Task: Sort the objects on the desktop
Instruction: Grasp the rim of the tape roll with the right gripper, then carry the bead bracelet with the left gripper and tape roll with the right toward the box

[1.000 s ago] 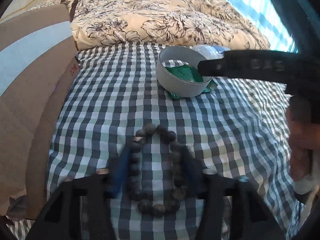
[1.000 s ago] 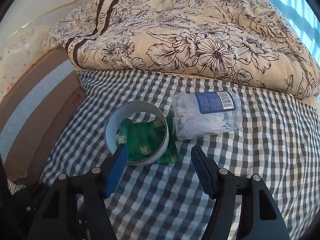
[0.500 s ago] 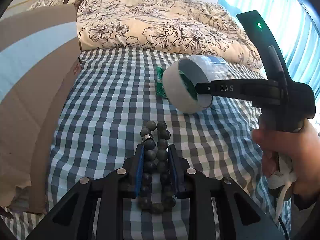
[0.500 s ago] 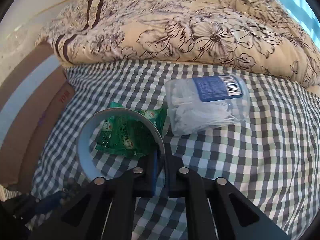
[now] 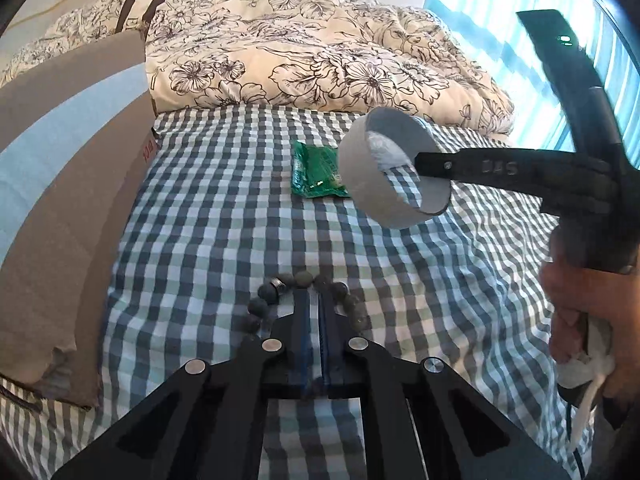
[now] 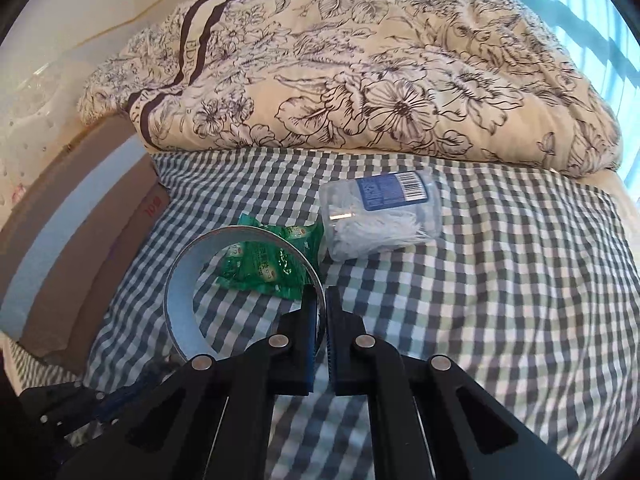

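black plastic jaws of the left gripper sit pressed together low in the centre of the left wrist view, pinching one side of a dark bead bracelet; the beads curl out to either side of the tips and lie on the checked bedsheet. whether the bracelet is off the cloth i cannot tell.

towards the upper right of that view the right gripper is clamped on the wall of a grey tape ring, one finger inside and one outside, with the ring tilted and lifted clear of the sheet. a hand holds that tool at the right edge. in the right wrist view the ring fills the lower left centre, and through it shows a green snack packet lying flat on the cloth. just right of the packet rests a clear tub of cotton swabs on its side. a floral duvet is heaped along the top, and a cardboard box stands at the left.

as i judge it, this is the carry step: both things are gripped and need places. next, each should go to its sorting spot, kept clamped until it rests; no bin shows, so the target is unclear.
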`<move>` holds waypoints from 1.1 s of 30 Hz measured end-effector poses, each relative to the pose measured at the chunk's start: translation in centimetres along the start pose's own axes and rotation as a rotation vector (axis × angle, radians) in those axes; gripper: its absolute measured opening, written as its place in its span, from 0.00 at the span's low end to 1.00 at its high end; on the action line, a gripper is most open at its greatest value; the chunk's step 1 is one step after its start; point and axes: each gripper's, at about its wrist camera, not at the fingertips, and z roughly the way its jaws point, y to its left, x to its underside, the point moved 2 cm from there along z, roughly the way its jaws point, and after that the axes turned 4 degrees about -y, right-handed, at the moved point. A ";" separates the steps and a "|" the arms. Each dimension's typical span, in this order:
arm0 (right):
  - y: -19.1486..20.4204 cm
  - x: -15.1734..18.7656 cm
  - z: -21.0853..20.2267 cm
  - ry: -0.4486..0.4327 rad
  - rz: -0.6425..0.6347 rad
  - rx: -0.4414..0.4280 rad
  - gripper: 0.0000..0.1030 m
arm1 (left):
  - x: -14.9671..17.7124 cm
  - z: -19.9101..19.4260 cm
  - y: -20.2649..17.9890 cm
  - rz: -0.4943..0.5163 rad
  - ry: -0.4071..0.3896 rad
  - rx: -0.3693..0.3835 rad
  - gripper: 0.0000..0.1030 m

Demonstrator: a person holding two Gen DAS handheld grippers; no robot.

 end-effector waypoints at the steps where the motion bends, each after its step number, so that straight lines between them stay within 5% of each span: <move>1: -0.2 0.1 -0.6 -0.006 0.003 0.000 0.04 | 0.1 -0.2 -0.1 0.003 -0.002 -0.003 0.03; 9: -0.6 0.8 -3.9 -0.036 0.011 -0.005 0.04 | 1.3 -0.1 1.4 -0.019 0.034 -0.078 0.07; 18: 0.2 1.1 -8.2 -0.093 0.003 -0.018 0.04 | 1.3 -1.0 1.4 -0.008 -0.005 -0.121 0.53; 24: 0.0 0.8 -10.1 -0.121 0.010 -0.020 0.04 | 1.5 -1.5 2.6 -0.026 -0.016 -0.161 0.61; 29: 0.0 0.6 -11.1 -0.135 0.008 -0.015 0.04 | 2.2 0.7 3.4 -0.056 0.054 -0.127 0.60; 30: -0.1 0.6 -11.3 -0.137 0.008 -0.014 0.04 | 2.2 0.8 3.4 -0.060 0.054 -0.123 0.52; 31: -0.1 0.6 -11.5 -0.138 0.008 -0.012 0.04 | 2.1 0.9 3.4 -0.059 0.057 -0.120 0.29; 33: -0.1 0.6 -11.8 -0.141 0.011 -0.010 0.04 | 2.0 0.8 2.9 -0.051 0.068 -0.108 0.10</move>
